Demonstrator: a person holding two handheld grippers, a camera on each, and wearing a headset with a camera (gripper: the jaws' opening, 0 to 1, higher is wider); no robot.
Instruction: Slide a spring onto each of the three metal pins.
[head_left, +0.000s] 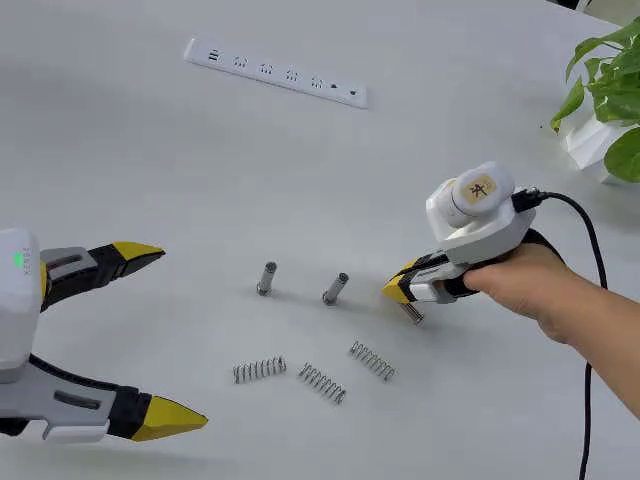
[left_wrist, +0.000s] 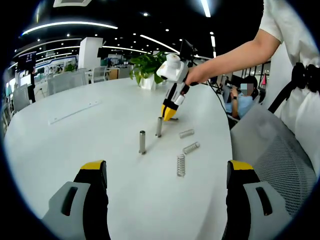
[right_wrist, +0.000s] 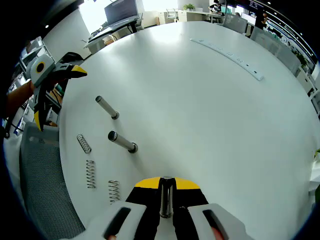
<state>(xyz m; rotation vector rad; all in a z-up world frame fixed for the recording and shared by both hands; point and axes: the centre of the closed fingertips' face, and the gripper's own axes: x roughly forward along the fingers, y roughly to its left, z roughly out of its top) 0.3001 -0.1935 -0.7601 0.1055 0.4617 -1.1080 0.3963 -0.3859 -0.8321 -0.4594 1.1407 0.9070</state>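
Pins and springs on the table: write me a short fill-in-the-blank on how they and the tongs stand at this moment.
The right tongs grip the held pin, while the left tongs stand ____.
The standing pins, upright on the table, number ____.
The springs, lying loose with no pin through them, number ____.
Missing words: open; two; three.
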